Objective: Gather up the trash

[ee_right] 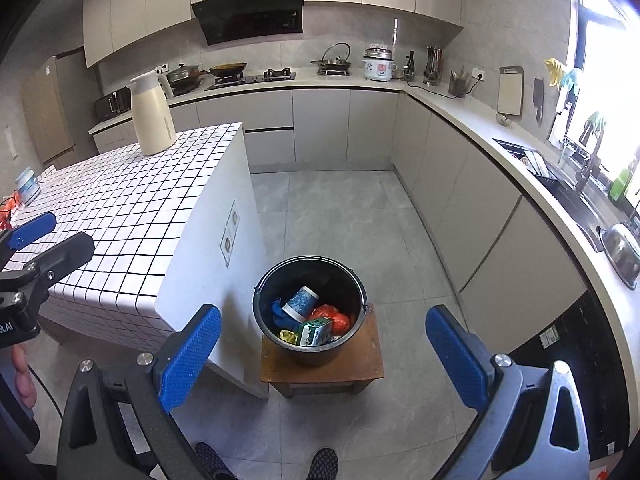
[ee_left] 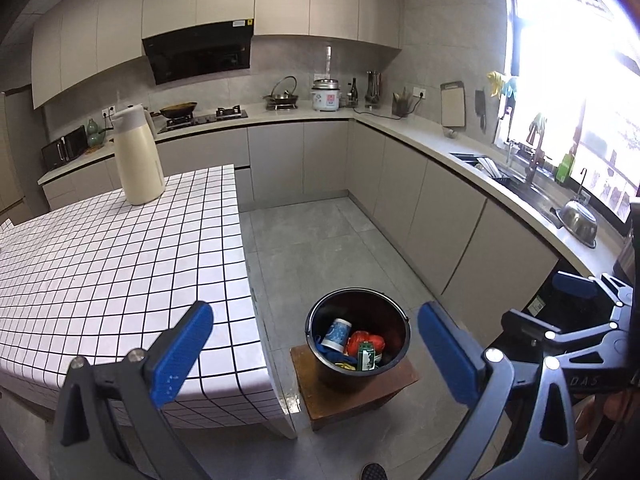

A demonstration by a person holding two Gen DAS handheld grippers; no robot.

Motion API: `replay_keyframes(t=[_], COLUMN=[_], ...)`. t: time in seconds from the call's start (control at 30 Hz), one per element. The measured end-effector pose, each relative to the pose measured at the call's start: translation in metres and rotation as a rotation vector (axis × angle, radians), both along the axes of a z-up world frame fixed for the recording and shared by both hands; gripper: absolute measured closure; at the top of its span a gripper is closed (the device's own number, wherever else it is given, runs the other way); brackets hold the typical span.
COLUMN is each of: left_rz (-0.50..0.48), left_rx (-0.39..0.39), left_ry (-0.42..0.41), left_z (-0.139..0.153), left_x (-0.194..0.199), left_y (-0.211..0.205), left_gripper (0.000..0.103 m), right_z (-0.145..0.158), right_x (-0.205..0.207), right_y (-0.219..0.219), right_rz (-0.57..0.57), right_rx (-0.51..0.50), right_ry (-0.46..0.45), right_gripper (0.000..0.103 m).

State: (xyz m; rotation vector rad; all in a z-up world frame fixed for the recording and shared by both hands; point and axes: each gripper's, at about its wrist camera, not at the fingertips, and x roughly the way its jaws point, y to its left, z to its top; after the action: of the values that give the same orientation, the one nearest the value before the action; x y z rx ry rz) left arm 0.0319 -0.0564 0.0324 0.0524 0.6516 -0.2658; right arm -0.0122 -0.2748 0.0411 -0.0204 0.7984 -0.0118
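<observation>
Trash bucket point(ee_right: 310, 312) on stool point(ee_right: 324, 364), below both empty, wide-apart grippers.

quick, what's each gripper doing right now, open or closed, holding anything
Left gripper: open, blue-padded fingers spread wide, nothing between them.
Right gripper: open, empty, above the black round plastic bucket of trash on the small brown wooden stool.

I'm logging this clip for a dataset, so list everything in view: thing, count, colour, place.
bucket: 1, black, on stool, holds trash
stool: 1, brown, floor beside island
cup: 1, blue-white, in bucket
carton: 1, green, in bucket
red bag: 1, in bucket
jug: 1, cream, on island
island: 1, white tiled
tub: 1, pale, island's far left
left tongs: open, blue pads
right tongs: open, blue pads
</observation>
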Motion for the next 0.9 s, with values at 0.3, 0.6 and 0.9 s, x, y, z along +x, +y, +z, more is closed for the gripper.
replay_keyframes(t=[0.3, 0.6, 0.9], left_rz=[0.010, 0.015, 0.018], left_rx=[0.006, 0.012, 0.015], left_ry=[-0.007, 0.004, 0.010], left_z=[0.000, -0.002, -0.002], left_x=[-0.004, -0.001, 0.000], left_y=[-0.006, -0.002, 0.005], left_gripper=[0.000, 0.000, 0.000], right_z=[-0.001, -0.003, -0.002], right_x=[0.004, 0.007, 0.011], right_y=[-0.006, -0.003, 0.000], right_rz=[0.008, 0.031, 0.038], right_rx=[-0.006, 0.001, 0.002], right_ry=[0.005, 0.003, 0.004], right_gripper=[0.000, 0.000, 0.000])
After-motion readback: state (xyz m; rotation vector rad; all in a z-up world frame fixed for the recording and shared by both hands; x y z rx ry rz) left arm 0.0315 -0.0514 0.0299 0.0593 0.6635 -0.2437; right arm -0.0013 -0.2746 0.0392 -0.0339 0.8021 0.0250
